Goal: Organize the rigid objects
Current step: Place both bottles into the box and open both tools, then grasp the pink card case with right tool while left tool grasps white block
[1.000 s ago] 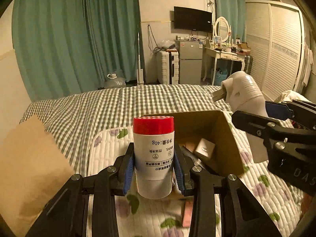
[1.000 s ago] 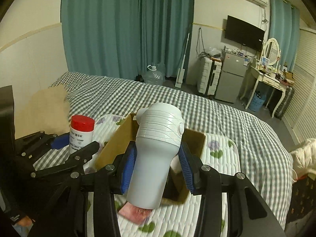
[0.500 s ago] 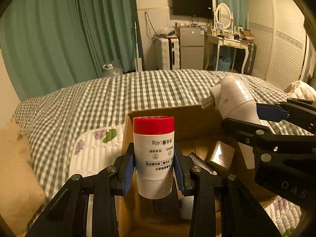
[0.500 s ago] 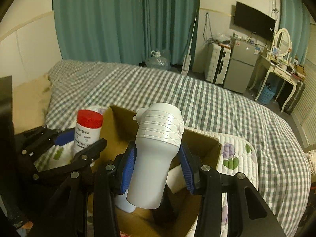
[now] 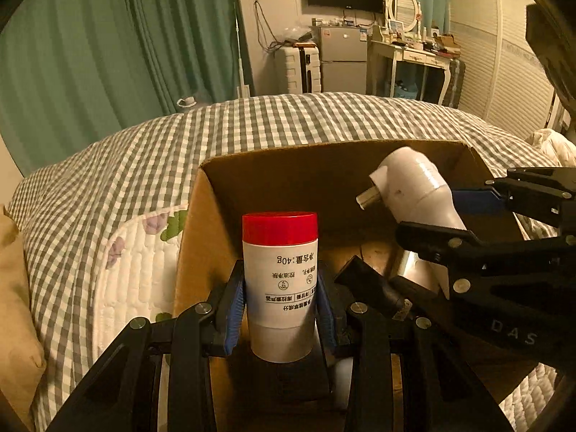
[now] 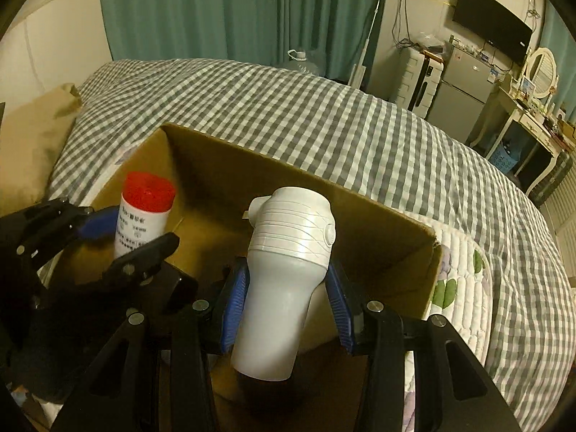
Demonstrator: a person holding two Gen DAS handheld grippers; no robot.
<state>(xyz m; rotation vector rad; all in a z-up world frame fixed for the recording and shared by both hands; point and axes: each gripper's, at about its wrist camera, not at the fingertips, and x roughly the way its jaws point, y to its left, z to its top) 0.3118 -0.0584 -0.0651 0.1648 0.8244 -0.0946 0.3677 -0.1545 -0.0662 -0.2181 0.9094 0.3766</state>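
Note:
My left gripper (image 5: 279,306) is shut on a white jar with a red lid (image 5: 280,284) and holds it upright inside the open cardboard box (image 5: 288,165), near its left wall. My right gripper (image 6: 284,298) is shut on a white ribbed bottle (image 6: 288,273) and holds it inside the same box (image 6: 288,176), to the right of the jar. The jar also shows in the right wrist view (image 6: 144,216) and the bottle in the left wrist view (image 5: 414,194). A silvery block (image 5: 410,270) and a dark object (image 5: 367,288) lie on the box floor.
The box stands on a white quilted mat (image 5: 136,262) on a grey checked bed (image 6: 324,118). A tan pillow (image 6: 32,133) lies at the left. Green curtains, a fridge (image 5: 342,61) and a dressing table stand beyond the bed.
Both grippers have moved forward and down over the box, so the jar and the bottle are now inside its walls. Both stay shut on their loads.

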